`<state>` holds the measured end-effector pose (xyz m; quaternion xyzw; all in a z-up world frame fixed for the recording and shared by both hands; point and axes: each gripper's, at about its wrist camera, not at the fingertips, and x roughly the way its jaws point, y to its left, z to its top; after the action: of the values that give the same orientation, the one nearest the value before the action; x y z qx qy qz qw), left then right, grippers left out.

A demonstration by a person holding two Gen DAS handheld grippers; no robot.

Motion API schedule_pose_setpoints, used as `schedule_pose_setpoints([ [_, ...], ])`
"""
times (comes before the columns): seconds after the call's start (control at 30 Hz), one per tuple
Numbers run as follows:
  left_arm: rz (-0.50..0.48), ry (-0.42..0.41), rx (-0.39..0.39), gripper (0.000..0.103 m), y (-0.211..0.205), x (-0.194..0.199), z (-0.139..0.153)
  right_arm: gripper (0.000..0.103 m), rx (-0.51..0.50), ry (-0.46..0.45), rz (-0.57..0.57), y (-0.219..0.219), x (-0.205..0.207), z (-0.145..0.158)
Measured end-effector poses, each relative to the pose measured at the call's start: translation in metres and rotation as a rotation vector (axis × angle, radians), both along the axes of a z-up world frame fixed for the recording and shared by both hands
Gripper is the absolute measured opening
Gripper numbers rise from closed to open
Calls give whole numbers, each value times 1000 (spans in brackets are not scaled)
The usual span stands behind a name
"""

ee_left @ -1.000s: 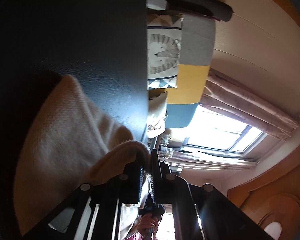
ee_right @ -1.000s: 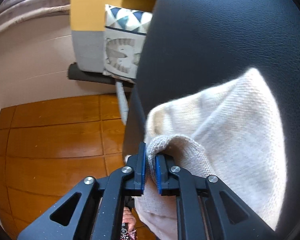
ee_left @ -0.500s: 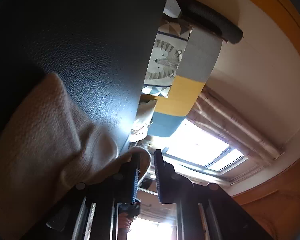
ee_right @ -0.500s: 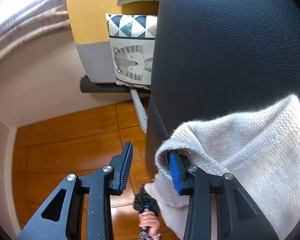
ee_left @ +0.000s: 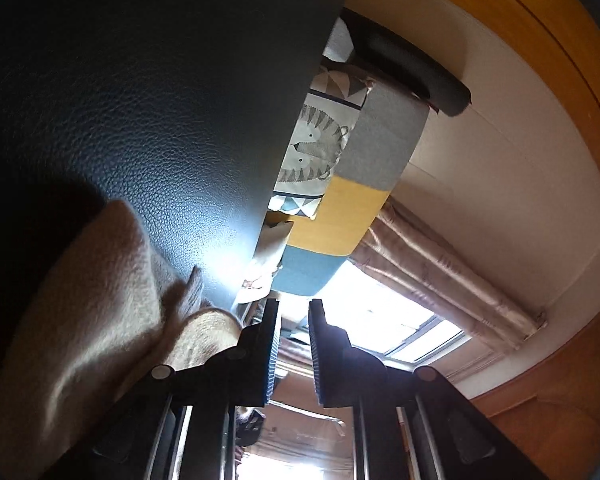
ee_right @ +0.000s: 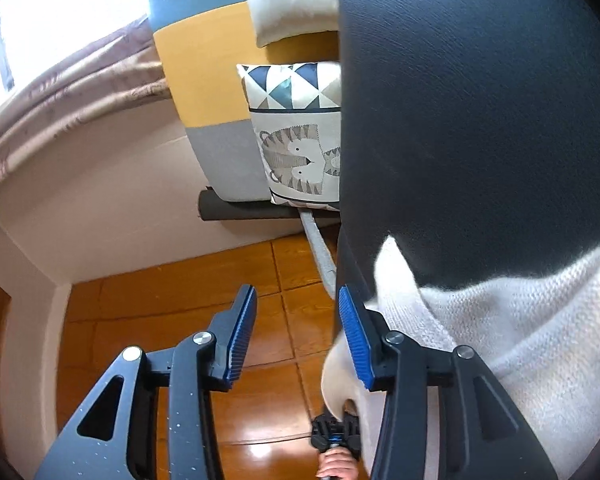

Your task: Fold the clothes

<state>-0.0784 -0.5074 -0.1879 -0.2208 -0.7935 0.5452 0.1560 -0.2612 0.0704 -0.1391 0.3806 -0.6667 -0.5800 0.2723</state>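
A: Cream knit sweater (ee_right: 540,344) draped on the black surface (ee_right: 480,120), soft and limp. Right gripper (ee_right: 296,332) opening, empty.

B: Left gripper (ee_left: 292,344) narrow, empty too. Best pinched at a hem.

A cream knit sweater (ee_right: 540,340), coarse and fuzzy, lies on the grained, leather-like black worktop (ee_right: 480,120); the wooden floor (ee_right: 172,304) is glossy.

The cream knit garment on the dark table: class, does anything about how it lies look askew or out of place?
Yes. The cream knit garment lies bunched at the dark table edge, with a fold spilling over the side toward the floor. Neither the left gripper, open, nor the right gripper, opening, has cloth between its jaws.
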Motion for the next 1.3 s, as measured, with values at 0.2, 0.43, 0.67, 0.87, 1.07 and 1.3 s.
schedule_pose_setpoints([
  [0.2,-108,56,-333,12,-5,25,44,46,226,146,136,-1,34,37],
  [0.43,-292,17,-777,15,15,73,78,46,561,223,222,1,99,48],
  [0.67,-306,-27,-773,15,17,108,58,46,605,185,213,26,133,31],
  [0.87,-287,-31,-686,15,17,132,39,46,652,190,227,35,148,30],
  [1.07,-373,-22,-678,15,31,139,36,46,658,213,296,34,162,28],
  [1.3,-408,-39,-681,15,36,140,38,46,628,211,316,33,174,23],
])
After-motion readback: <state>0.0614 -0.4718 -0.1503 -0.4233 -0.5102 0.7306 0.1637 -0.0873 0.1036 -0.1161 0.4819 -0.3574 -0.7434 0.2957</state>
